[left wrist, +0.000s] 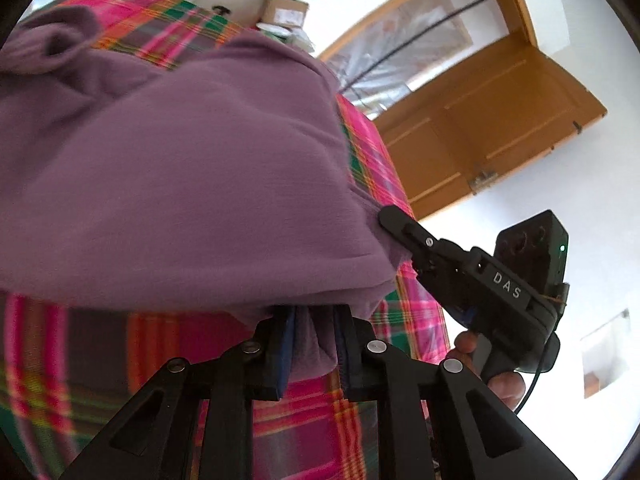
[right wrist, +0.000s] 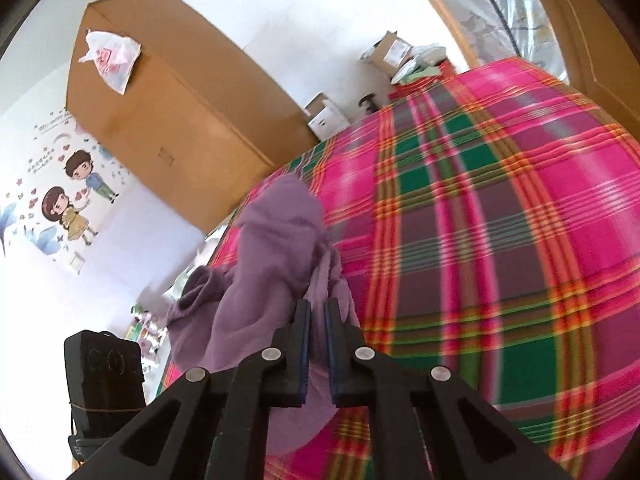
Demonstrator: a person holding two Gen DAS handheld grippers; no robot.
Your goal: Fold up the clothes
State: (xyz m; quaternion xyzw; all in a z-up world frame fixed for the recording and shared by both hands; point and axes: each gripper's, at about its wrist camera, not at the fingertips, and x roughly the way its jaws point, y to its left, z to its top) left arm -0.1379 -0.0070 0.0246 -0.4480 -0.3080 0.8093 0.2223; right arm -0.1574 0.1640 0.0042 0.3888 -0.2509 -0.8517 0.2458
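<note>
Left wrist view showed the left gripper (left wrist: 314, 344) pinching a bunched edge of the soft purple knit garment (left wrist: 192, 176), its blue-padded fingers (left wrist: 285, 346) pressed against the cloth on either side. That garment hung from the pinch and billowed across most of the view above the pink, green and orange plaid bedspread (left wrist: 384, 168). Off to the right, the right gripper (left wrist: 390, 220) clamped another edge of the same purple cloth, a hand (left wrist: 496, 372) wrapped around its black handle. Behind stood a brown wooden door (left wrist: 500, 128), open against the white wall. From the right wrist view, the right gripper (right wrist: 318, 344) was nearly pressed together on a thin fold of the garment (right wrist: 276, 240), which trailed away over the bedspread (right wrist: 500, 220) towards a tall brown wooden wardrobe (right wrist: 168, 108)
</note>
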